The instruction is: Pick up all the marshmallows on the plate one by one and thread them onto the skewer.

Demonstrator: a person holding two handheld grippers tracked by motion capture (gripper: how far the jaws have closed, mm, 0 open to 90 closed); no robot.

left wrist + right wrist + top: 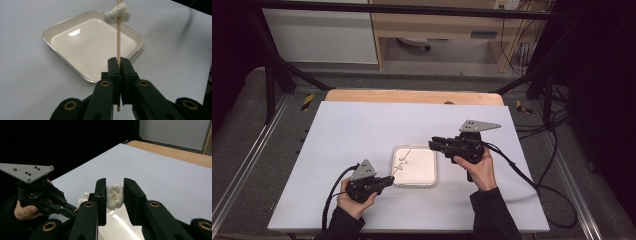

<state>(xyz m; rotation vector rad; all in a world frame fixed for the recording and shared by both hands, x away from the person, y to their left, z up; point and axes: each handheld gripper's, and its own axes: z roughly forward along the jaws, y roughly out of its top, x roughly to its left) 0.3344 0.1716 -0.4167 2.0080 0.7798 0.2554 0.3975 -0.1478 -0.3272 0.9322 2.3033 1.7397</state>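
Work in hand: threading white puffy pieces, marshmallow-like, onto a thin wooden skewer (pixel 118 40) above a white square tray (pixel 428 176).
Left gripper (pixel 119 65): jaws squeezed together on the lower end of the skewer, which rises steeply out of them; a short stub pokes out below the pads. In the high view this gripper (pixel 388 181) sits at the tray's near-left corner, with the stick slanting up over the tray.
Right gripper (pixel 114 192): jaws at a narrow gap, pressing a second white piece (pixel 114 196) from both sides. In the high view this gripper (pixel 433 145) hangs over the tray's far-right corner.
Already done: one white piece (pixel 117 13) sits threaded on the skewer, high up the stick and well above the gripping jaws.
Where the next piece is: clamped in the right gripper, off the stick and apart from the skewer's tip; the first piece shows beyond it in the right gripper view, near the left gripper.
Still left, by my reading: bring the held piece to the tip, push it on centrally and slide it down towards the first.
Tray: its glossy floor looks bare.
Counter (pixel 352 130): plain white sheet, with nothing loose around the tray.
Progress judged: early to middle, with one piece on and a second about to go.
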